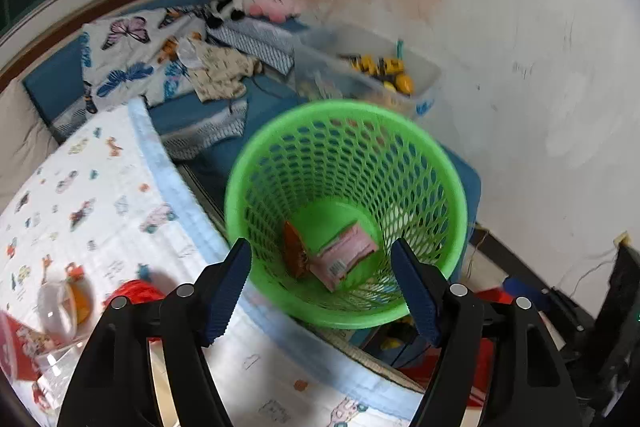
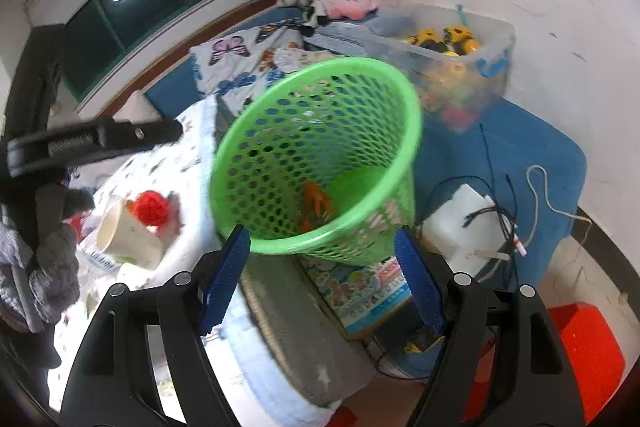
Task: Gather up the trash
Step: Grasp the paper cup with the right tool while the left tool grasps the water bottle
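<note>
Both grippers — left (image 1: pixel 320 263) and right (image 2: pixel 322 251) — stand with jaws spread wide, holding nothing. The green basket (image 1: pixel 448 195) sits at twelve o'clock just past the mattress edge (image 1: pixel 180 187); a pink wrapper (image 1: pixel 344 255) and an orange wrapper (image 1: pixel 294 247) lie inside — room above its rim.

A green perforated plastic basket (image 1: pixel 420 163) stood tilted beside the bed's edge, its mouth open. On its bottom lay a pink wrapper (image 1: pixel 344 255) and, touching it, an orange crumpled wrapper (image 1: pixel 295 247).
</note>
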A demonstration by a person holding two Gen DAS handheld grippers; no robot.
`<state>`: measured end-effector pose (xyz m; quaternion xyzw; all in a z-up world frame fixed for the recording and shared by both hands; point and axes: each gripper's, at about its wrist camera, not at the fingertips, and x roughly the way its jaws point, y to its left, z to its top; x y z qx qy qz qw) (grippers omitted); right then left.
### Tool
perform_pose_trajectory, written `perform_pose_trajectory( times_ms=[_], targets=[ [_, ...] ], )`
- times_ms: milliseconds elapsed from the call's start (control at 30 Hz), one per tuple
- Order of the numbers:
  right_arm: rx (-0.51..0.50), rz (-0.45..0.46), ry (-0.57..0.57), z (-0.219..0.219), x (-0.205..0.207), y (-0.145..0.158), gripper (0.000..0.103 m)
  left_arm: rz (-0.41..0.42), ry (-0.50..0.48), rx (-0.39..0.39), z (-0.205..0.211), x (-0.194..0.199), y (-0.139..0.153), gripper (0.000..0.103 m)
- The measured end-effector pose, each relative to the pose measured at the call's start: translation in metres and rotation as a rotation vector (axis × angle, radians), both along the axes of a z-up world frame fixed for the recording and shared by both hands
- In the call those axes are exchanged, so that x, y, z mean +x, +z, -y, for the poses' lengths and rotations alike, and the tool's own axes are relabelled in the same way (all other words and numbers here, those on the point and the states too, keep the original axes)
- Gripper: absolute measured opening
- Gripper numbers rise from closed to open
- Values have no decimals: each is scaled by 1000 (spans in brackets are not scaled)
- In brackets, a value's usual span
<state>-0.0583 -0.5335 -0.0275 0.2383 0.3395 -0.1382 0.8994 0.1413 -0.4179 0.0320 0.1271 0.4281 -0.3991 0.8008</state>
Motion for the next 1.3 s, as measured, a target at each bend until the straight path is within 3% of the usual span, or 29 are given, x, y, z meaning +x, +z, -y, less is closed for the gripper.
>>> perform_pose_trajectory(
  times_ms=[200, 500, 667, 933, 1200, 1300],
  targets=[
    [-26, 19, 102, -36, 12, 10, 78, 64, 97, -75, -62, -6, 37, 92],
    [-55, 22, 286, -106, 54, 10, 87, 137, 228, -113, -164, -11, 67, 96],
    [-87, 14, 389, -142, 90, 9, 88, 126, 317, -121, -223, -10, 58, 96],
    [-216, -38, 514, -195, 138, 2, 88, 167, 428, -41, -307, -16, 29, 96],
    [-244, -101, 530, -210, 167, -17, 88, 131, 403, 50, -351, -20, -9, 96],
    [-256, -119, 520, -212, 172, -21, 78, 116, 351, 94, -349, -19, -25, 96]
  ],
)
